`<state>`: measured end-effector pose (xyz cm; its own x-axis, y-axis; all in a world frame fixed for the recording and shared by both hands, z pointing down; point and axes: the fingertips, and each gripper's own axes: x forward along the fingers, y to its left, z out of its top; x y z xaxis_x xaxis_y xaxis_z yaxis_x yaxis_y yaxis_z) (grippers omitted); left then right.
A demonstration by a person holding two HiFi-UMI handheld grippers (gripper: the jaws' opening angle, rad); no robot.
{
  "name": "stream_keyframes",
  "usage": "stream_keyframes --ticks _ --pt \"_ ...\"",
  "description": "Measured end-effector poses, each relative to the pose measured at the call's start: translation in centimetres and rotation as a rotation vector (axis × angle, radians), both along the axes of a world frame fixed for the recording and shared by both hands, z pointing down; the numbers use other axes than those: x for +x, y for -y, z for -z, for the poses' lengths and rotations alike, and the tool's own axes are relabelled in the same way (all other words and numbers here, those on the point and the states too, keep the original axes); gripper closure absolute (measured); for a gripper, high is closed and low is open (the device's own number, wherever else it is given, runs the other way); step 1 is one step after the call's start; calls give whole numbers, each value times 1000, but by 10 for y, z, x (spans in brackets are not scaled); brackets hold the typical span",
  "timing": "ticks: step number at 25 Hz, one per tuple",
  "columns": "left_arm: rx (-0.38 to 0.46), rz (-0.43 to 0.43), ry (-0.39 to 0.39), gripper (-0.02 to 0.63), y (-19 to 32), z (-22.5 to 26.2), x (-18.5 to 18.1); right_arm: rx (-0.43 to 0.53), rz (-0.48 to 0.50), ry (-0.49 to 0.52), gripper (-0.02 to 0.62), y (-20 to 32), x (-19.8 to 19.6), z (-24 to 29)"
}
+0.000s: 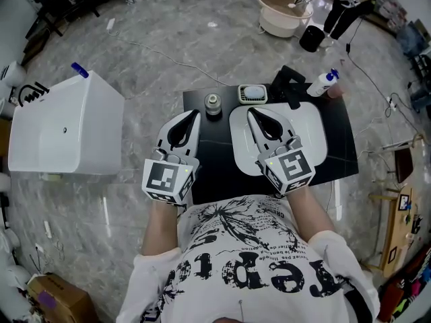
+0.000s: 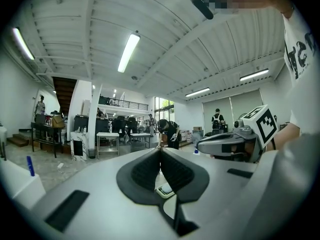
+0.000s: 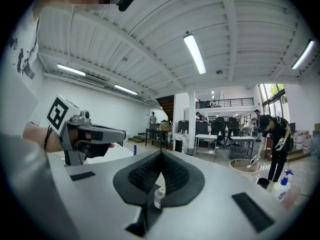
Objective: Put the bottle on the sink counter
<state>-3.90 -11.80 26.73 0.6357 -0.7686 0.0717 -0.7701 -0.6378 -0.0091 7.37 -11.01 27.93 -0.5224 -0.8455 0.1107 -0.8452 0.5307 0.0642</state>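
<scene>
The small bottle is standing upright on the black counter, near its far edge and left of the white sink basin. Its long axis is running vertical, with the cap pointing up. A soap dish is sitting just to its right, with a black faucet and a spray bottle standing farther right. The left gripper and right gripper are hovering on the near side, both clenched empty, tips angling toward each other and apart from the bottle. A white cabinet is standing off to the left.
</scene>
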Motion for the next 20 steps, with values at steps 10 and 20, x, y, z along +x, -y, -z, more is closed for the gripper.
stream_keyframes --ticks 10,20 --pt "-11 13 -3 592 -2 -5 13 6 1 -9 583 0 11 0" --pt "-13 27 -20 592 0 -4 26 5 3 0 583 2 25 0"
